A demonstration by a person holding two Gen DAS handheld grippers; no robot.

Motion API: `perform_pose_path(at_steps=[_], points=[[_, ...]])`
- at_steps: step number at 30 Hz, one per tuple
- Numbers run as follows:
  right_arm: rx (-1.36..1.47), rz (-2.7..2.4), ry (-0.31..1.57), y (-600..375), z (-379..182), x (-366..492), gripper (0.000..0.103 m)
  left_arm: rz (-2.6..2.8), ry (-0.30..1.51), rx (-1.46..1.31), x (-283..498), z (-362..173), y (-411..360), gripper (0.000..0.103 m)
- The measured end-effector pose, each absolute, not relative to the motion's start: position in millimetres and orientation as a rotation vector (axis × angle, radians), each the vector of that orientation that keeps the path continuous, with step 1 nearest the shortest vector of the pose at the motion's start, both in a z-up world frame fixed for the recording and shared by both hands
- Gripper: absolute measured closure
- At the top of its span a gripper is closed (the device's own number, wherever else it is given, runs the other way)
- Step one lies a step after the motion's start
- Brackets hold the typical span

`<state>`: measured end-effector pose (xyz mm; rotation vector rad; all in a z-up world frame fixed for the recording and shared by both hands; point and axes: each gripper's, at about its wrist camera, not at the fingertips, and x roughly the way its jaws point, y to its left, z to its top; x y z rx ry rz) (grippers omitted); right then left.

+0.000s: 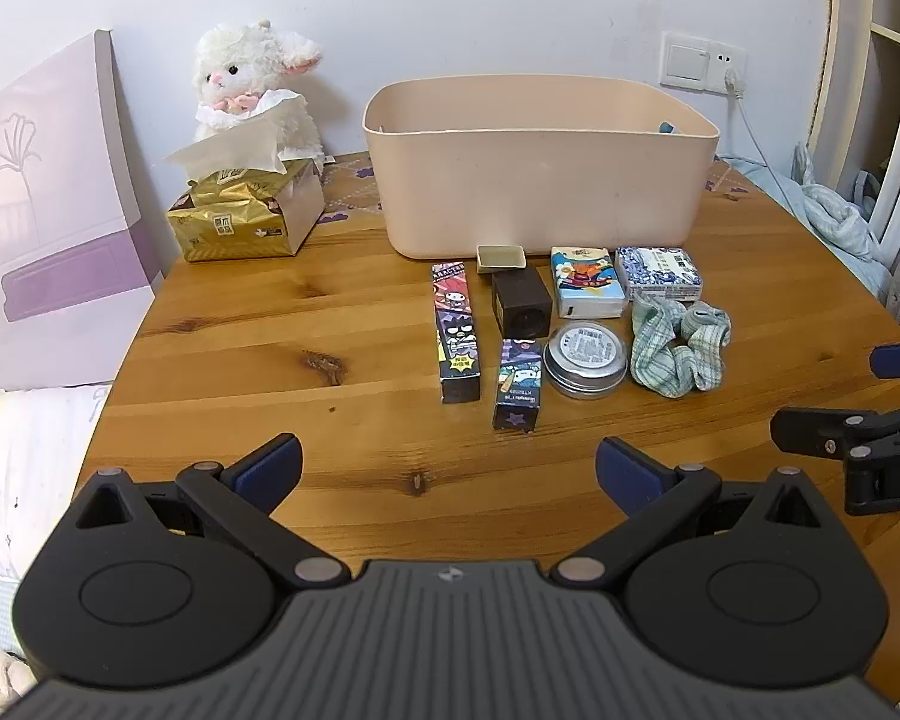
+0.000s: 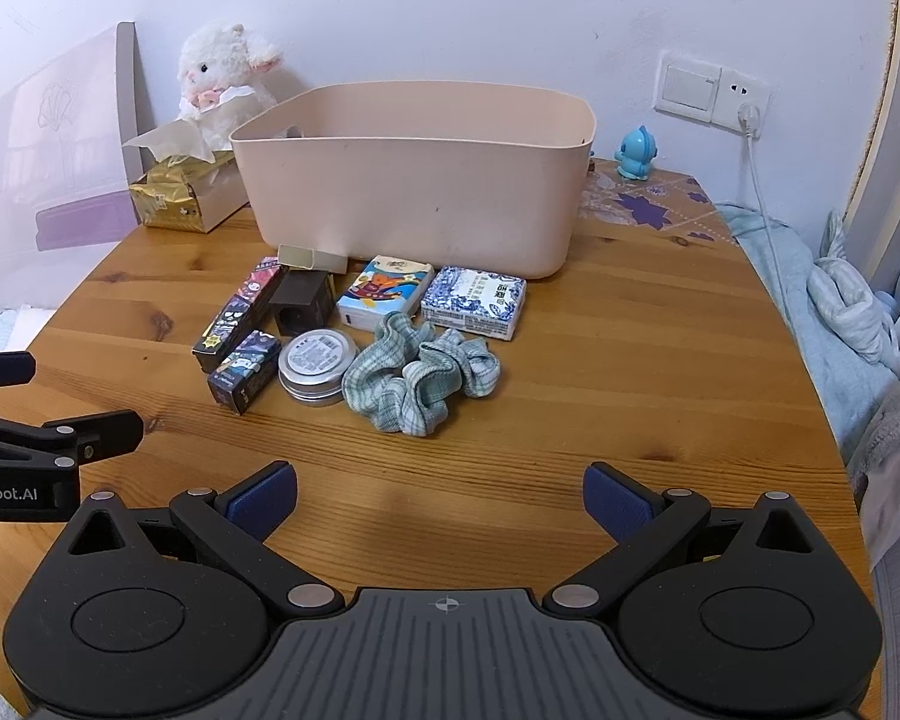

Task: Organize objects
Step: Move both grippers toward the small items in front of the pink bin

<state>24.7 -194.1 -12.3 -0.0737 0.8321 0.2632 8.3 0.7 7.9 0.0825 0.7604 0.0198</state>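
Observation:
A pink plastic bin [image 1: 540, 180] [image 2: 414, 180] stands at the back of the wooden table [image 1: 240, 330]. In front of it lie a long cartoon box [image 1: 456, 330], a short cartoon box [image 1: 517, 384], a dark brown cube [image 1: 521, 303], a small beige box [image 1: 500, 258], a round tin [image 1: 585, 359] [image 2: 318, 365], two tissue packs [image 1: 587, 291] [image 1: 659, 273] and a green checked scrunchie [image 1: 678, 345] [image 2: 420, 381]. My left gripper [image 1: 448, 474] is open and empty, short of the boxes. My right gripper [image 2: 440, 495] is open and empty, short of the scrunchie.
A gold tissue box [image 1: 246, 216] and a white plush lamb [image 1: 252, 84] stand at the back left. A small blue figurine [image 2: 633, 153] stands right of the bin. A wall socket with a cable [image 2: 744, 114] and bedding [image 2: 834, 312] are at the right.

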Motion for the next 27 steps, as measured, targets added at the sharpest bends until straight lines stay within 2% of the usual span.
perform_pose_path(at_steps=[20,24,27], points=[[-0.092,0.269,0.849,-189.7,-22.0,46.4,0.000,0.019,0.801,0.077,33.4,-4.3,3.7,0.000],[-0.114,0.268,0.854,-187.8,-27.3,58.3,0.007,0.020,0.820,0.069,45.5,-11.5,6.5,0.000],[-0.139,0.267,0.855,-185.4,-30.1,65.8,0.007,0.011,0.828,0.075,54.9,-16.1,6.2,0.000]])
